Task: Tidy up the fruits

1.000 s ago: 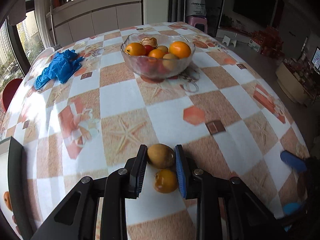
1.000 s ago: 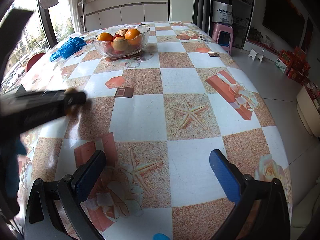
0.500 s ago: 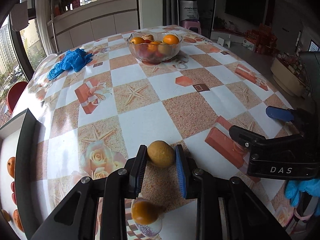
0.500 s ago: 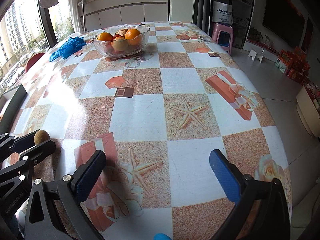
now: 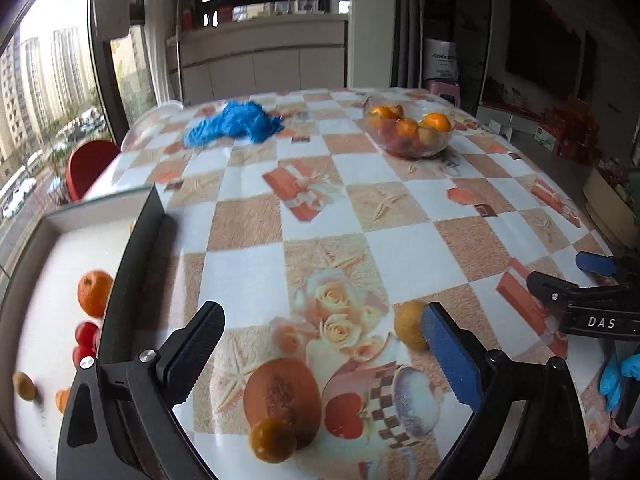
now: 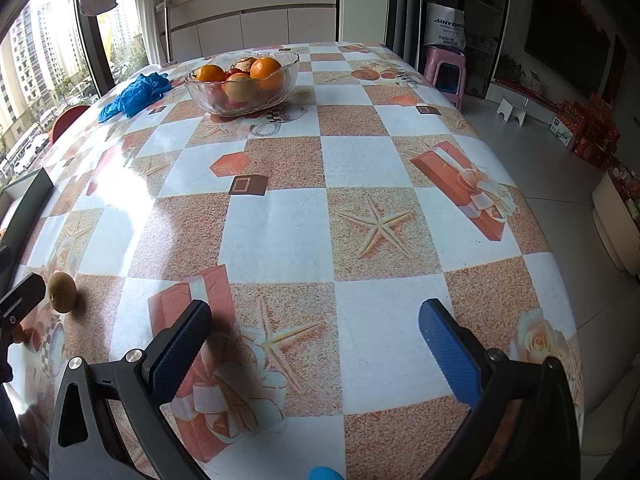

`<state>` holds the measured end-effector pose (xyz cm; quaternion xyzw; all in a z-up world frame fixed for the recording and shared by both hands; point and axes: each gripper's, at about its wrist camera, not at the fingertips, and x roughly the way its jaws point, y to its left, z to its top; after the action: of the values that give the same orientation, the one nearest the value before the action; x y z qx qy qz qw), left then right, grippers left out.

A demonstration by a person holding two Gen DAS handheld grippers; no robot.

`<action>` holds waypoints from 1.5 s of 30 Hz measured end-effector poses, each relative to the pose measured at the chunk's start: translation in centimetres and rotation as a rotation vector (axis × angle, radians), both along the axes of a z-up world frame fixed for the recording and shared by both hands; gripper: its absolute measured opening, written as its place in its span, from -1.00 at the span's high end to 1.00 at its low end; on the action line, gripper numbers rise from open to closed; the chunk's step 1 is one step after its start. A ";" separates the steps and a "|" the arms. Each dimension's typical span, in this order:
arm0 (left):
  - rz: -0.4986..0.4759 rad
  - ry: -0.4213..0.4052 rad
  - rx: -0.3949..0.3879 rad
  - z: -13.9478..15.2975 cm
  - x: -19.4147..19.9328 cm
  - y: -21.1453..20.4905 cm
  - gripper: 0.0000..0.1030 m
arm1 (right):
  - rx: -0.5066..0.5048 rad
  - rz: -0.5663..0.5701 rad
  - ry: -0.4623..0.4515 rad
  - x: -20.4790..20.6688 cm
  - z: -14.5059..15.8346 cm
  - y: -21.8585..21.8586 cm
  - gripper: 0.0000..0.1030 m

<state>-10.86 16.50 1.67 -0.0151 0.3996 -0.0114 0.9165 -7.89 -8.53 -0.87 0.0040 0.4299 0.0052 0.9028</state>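
My left gripper (image 5: 320,332) is open and empty above the table's near edge. A brown kiwi (image 5: 410,324) rests on the tablecloth against its right finger; it also shows in the right wrist view (image 6: 63,291). A small orange fruit (image 5: 273,439) lies below the left gripper. A white box with dark walls (image 5: 132,248) at the left holds an orange (image 5: 94,293), red fruits (image 5: 86,342) and small fruits. A glass bowl (image 5: 410,148) (image 6: 244,98) of oranges stands at the far side. My right gripper (image 6: 316,340) is open and empty over the table.
A blue glove pile (image 5: 234,122) (image 6: 134,92) lies at the far left of the table. The right gripper's body (image 5: 588,308) is at the right edge of the left wrist view. A red chair (image 5: 86,166) and a pink stool (image 6: 446,72) stand beside the table.
My left gripper has opened and let go of the kiwi, which now sits on the table beside its right finger. The left gripper swung left toward the box. The right gripper stayed still.
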 end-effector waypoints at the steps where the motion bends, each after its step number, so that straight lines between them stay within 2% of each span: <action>1: 0.017 0.006 -0.043 -0.2 0.0 0.7 -0.94 | 0.000 0.000 0.000 0.0 0.0 0.0 -1.00; 6: 0.041 0.073 -0.081 -1.7 0.2 1.6 -0.94 | 0.000 0.000 0.000 0.0 0.0 0.0 -1.00; 11: 0.006 0.104 0.010 -2.0 0.5 -0.1 -0.97 | 0.000 0.000 0.000 0.0 0.0 0.0 -1.00; 45: -0.001 0.106 0.014 -2.1 0.4 -0.2 -0.97 | -0.001 0.000 0.000 -0.1 0.0 0.0 -1.00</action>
<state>-10.42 16.33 -0.38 -0.0089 0.4475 -0.0081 0.8942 -7.95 -8.49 -0.87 0.0036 0.4297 0.0051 0.9029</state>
